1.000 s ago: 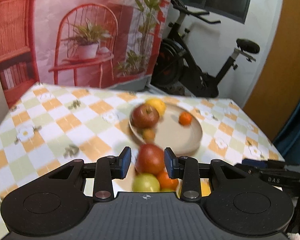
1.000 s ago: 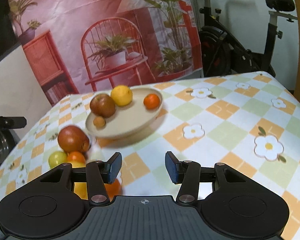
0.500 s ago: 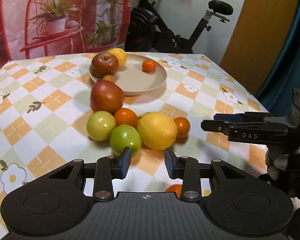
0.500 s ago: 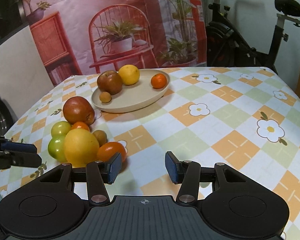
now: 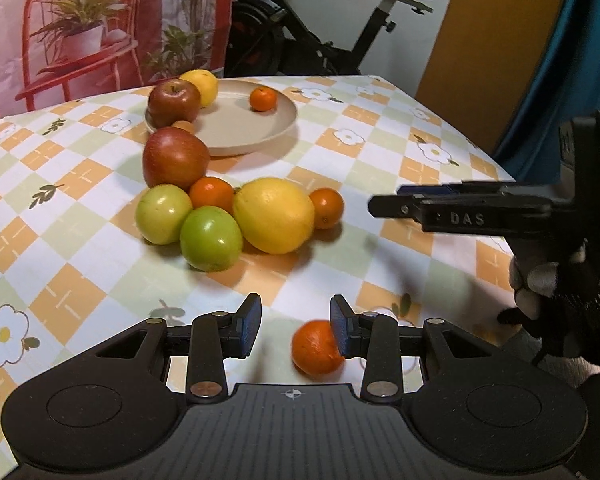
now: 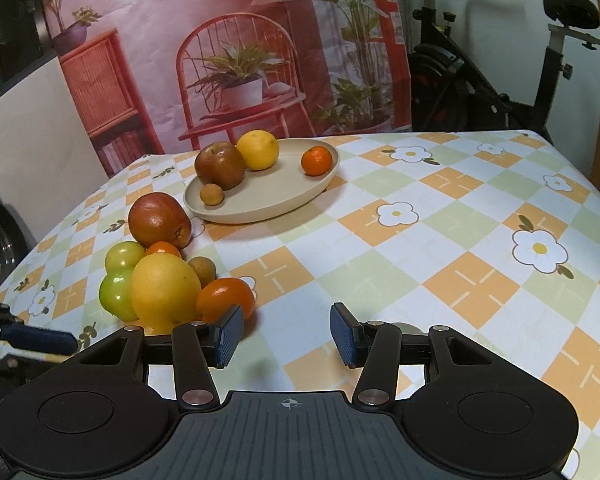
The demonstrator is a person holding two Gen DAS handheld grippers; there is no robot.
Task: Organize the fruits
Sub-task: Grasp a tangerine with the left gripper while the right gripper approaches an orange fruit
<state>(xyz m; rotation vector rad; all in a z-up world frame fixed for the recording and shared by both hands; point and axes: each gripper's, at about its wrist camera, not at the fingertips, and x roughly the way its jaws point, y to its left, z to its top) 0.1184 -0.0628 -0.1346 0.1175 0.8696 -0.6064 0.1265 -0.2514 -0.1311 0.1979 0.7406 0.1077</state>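
A beige plate (image 5: 252,136) (image 6: 268,196) at the far side holds a red apple (image 5: 174,101), a yellow citrus (image 5: 204,85), a mandarin (image 5: 263,98) and a small brown fruit (image 6: 211,194). In front of it a pile lies on the cloth: a red apple (image 5: 175,158), two green fruits (image 5: 163,213), a big yellow citrus (image 5: 274,215) and oranges (image 5: 326,207). My left gripper (image 5: 296,330) is open; a lone orange (image 5: 314,350) lies on the cloth partly behind its right finger, away from the left one. My right gripper (image 6: 287,334) is open and empty, an orange (image 6: 226,298) just beyond its left finger.
The table wears a checked, flowered cloth (image 6: 440,240); its right edge runs close to the right gripper (image 5: 380,204), which a gloved hand (image 5: 556,292) holds. An exercise bike (image 5: 340,40) and a printed backdrop (image 6: 240,60) stand behind the table.
The left gripper drew back from the fruit pile toward the near side and dipped; a lone orange came into view by its right finger. The right gripper shifted slightly.
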